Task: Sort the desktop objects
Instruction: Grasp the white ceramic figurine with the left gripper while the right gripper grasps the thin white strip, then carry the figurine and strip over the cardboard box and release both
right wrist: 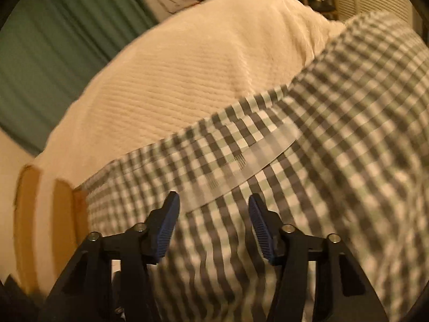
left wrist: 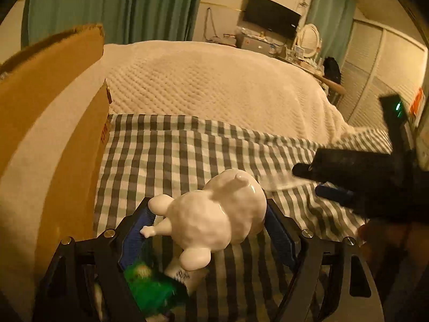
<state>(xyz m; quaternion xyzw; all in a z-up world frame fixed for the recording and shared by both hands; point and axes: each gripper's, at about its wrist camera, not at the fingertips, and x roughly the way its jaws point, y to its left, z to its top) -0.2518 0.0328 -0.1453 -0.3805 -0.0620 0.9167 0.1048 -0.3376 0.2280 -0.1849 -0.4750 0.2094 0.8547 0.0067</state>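
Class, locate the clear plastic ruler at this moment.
In the right wrist view the clear ruler lies on the checked cloth, just ahead of the open right gripper.

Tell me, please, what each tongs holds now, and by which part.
The left tongs hold a white glossy figurine, pads on its two sides: near its arm and on its rounded body. The right tongs hold nothing; a clear ruler lies ahead.

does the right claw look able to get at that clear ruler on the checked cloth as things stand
Probably yes. The right claw is open and empty, with the clear ruler flat on the checked cloth just beyond its tips and nothing between. The left claw, gripping the white figurine, is off to the side.
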